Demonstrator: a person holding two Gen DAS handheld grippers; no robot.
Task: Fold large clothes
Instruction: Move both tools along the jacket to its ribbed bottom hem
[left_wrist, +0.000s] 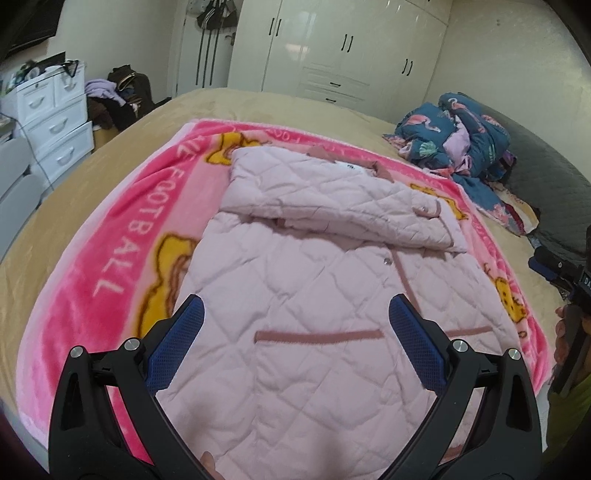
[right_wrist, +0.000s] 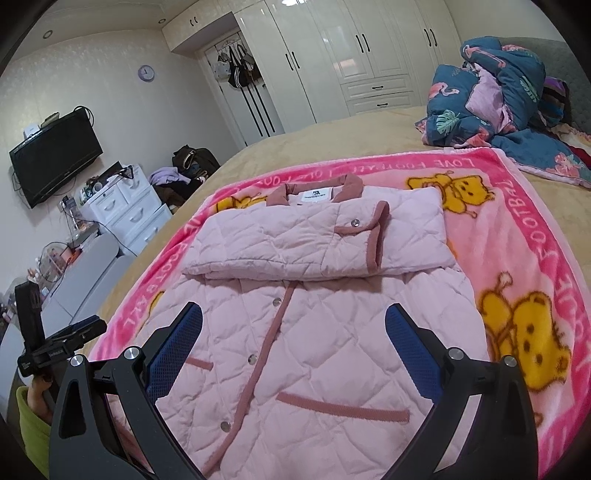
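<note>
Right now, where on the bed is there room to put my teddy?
Bare tan bedspread lies between the pink blanket and the wardrobe side. The quilted jacket fills the blanket's middle; the blue bedding heap crowds the far right corner.

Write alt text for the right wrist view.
A pink quilted jacket lies on a pink bear-print blanket on a bed, sleeves folded across its chest. The open right gripper hovers over its lower half, holding nothing; a crumpled blue duvet sits beyond.
</note>
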